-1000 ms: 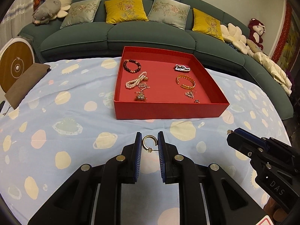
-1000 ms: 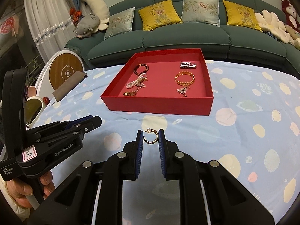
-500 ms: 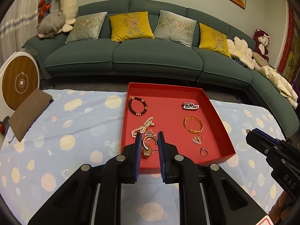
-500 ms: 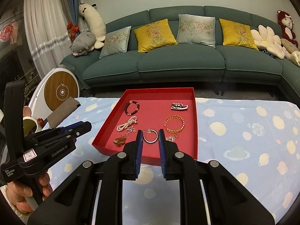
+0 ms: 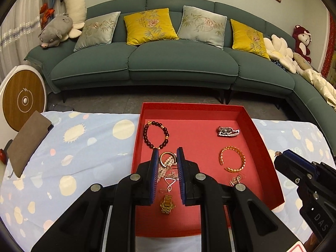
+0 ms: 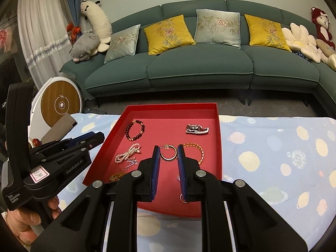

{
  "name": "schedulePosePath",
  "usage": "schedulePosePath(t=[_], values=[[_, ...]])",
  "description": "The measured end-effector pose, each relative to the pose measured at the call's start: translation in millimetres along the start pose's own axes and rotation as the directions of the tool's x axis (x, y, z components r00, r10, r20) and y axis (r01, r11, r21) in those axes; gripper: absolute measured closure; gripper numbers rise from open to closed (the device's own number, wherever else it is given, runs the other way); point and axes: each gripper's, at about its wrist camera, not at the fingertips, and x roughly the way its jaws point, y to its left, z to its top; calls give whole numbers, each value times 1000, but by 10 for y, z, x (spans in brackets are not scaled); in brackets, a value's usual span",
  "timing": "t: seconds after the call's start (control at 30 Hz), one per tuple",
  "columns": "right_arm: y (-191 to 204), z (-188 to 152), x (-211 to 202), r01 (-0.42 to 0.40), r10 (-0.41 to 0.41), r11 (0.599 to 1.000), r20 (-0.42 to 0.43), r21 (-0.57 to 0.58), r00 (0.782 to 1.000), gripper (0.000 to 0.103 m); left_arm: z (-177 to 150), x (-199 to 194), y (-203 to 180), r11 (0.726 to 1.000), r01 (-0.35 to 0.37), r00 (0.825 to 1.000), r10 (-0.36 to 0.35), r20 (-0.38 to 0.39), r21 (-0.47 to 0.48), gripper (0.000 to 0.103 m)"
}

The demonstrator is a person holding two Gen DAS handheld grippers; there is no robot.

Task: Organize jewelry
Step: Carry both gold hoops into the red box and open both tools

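A red tray point(image 5: 260, 138) lies on the blue planet-print cloth. It holds a dark bead bracelet point(image 5: 155, 135), a pearl strand point(image 6: 128, 153), a silver piece point(image 5: 227, 131), a gold bangle point(image 5: 232, 161) and a gold watch-like piece point(image 5: 167, 204). My left gripper point(image 5: 167, 154) hangs over the tray's left half, shut on a gold hoop earring point(image 5: 166, 159). My right gripper point(image 6: 168, 149) hangs over the tray's middle, shut on a second hoop earring point(image 6: 168, 155). Each gripper shows in the other's view: the right gripper point(image 5: 282, 157) and the left gripper point(image 6: 97, 137).
A green sofa point(image 5: 178, 67) with cushions and soft toys runs behind the table. A brown pouch point(image 5: 27, 145) lies at the table's left edge beside a round white and wood device point(image 5: 23, 99). A small ring point(image 6: 182, 198) lies near the tray's front wall.
Both grippers have moved forward from above the cloth to above the red tray and risen a little. Each has kept its hoop earring.
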Motion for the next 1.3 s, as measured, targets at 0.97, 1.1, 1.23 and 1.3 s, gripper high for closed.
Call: schedulePosePath(t=[0.97,1.1,1.23,1.3], values=[[-233,110,658,-61,63,995,-18,81,998,87,147,645,-184,999,-44,999,44,-13,-17,88],[-274,93,738,-60,62,994,-24,89,998,87,115,711,-233,999,-49,999,49,-19,0,88],[-299,54,795,-53,56,995,-31,87,998,87,78,772,-252,998,-59,998,59,-27,8,88],[-293,45,829,-47,50,996,-32,80,998,87,59,795,-257,998,-62,998,62,-31,10,88]])
